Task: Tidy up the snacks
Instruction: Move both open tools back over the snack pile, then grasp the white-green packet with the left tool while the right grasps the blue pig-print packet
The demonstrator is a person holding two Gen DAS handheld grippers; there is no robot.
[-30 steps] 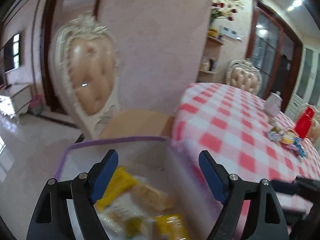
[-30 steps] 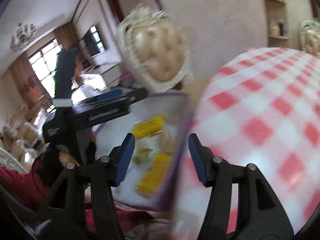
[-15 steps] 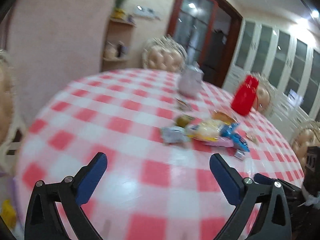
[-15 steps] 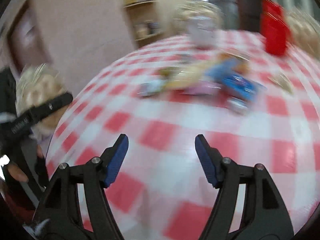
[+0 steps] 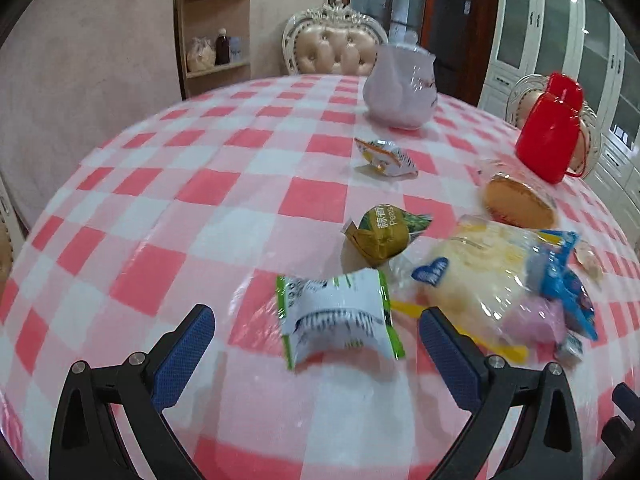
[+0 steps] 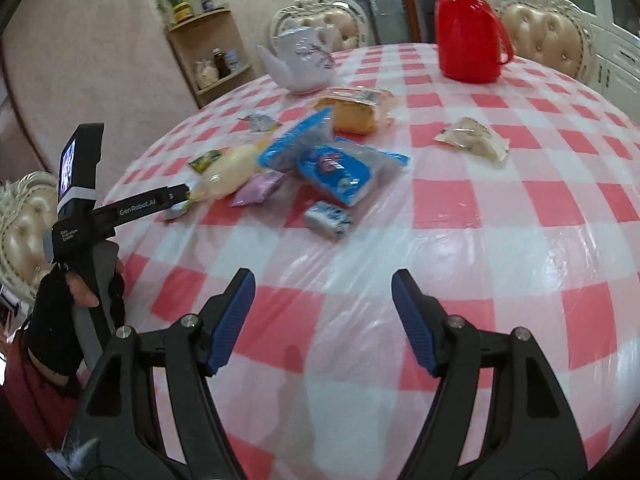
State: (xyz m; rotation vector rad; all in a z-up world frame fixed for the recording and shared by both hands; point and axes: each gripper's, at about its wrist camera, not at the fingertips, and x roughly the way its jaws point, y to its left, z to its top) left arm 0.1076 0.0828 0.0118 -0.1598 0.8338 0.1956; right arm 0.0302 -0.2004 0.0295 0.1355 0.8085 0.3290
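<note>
Both pairs of ribbed blue jaws gape over glossy plastic-covered pink gingham tablecloth (image 6: 500, 208); left gripper (image 5: 316, 332) spread wide before a crinkled green-and-white packet (image 5: 340, 320), untouched; right gripper (image 6: 323, 292) holds nothing, jaws parted; beyond, snack pile (image 6: 320, 152) of shiny pouches; farther, rounded porcelain teapot (image 6: 300, 64) and red plastic flask (image 6: 468, 36).

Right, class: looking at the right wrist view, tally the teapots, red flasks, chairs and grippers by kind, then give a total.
Teapots: 1
Red flasks: 1
Chairs: 3
Grippers: 2, the left gripper and the right gripper
Total: 7
</note>
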